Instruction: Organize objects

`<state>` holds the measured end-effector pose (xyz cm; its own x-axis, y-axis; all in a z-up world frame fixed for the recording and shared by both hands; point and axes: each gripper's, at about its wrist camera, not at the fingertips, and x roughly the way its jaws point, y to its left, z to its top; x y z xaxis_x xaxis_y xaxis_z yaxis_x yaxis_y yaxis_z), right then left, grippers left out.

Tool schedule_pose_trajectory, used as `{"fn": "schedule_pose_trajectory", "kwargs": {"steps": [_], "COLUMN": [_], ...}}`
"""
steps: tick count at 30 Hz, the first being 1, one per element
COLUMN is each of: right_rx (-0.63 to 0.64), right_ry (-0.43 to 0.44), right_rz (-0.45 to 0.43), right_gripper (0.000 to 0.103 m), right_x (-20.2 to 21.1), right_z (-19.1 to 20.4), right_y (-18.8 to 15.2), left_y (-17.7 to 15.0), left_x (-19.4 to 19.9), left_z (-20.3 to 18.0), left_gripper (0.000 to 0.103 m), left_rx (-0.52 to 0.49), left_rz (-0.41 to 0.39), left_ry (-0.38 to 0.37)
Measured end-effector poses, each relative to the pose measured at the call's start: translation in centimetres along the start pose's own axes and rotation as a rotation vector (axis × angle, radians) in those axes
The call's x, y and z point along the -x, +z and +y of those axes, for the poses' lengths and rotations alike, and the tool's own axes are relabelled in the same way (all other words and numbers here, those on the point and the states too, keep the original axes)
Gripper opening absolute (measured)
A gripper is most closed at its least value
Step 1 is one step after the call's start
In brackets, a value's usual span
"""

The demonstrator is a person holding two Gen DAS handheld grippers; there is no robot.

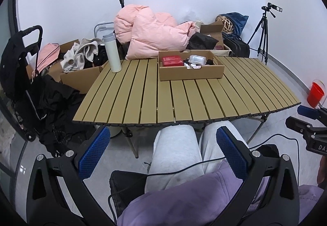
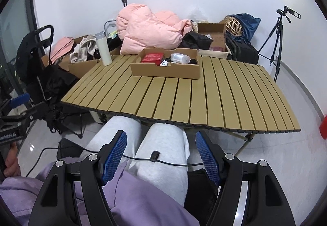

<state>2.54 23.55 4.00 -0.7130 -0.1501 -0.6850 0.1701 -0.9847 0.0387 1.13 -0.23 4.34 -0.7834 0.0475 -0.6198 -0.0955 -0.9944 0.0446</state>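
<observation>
A shallow cardboard tray (image 1: pixel 191 74) (image 2: pixel 165 72) stands at the far side of the slatted tan table (image 1: pixel 184 99) (image 2: pixel 224 99). It holds a red box (image 1: pixel 172 61) (image 2: pixel 152 57), a clear plastic bottle (image 1: pixel 197 59) (image 2: pixel 179 58) and small dark items. A white thermos (image 1: pixel 112 53) (image 2: pixel 103 50) stands upright at the table's far left corner. My left gripper (image 1: pixel 163 150) and right gripper (image 2: pixel 161 154) are open and empty, held low over my lap, well short of the table's near edge.
A pink duvet (image 1: pixel 151 31), cardboard boxes with clothes (image 1: pixel 81 58), a black cart (image 1: pixel 26 74) and bags crowd the floor behind and left of the table. A tripod (image 1: pixel 263 36) stands at the right wall. A red bucket (image 1: pixel 315 93) sits on the floor at right. Cables cross my legs.
</observation>
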Motion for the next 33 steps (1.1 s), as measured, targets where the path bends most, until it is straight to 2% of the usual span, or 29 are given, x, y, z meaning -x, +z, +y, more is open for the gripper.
{"fn": "schedule_pose_trajectory", "kwargs": {"steps": [33], "right_rx": [-0.024], "right_ry": [-0.027], "right_rz": [-0.014], "right_gripper": [0.074], "right_x": [0.7], "right_z": [-1.4], "right_y": [0.2], "left_y": [0.0], "left_x": [0.5], "left_z": [0.1], "left_gripper": [0.103], "left_rx": [0.005], "left_rz": [-0.01], "left_ry": [0.012]}}
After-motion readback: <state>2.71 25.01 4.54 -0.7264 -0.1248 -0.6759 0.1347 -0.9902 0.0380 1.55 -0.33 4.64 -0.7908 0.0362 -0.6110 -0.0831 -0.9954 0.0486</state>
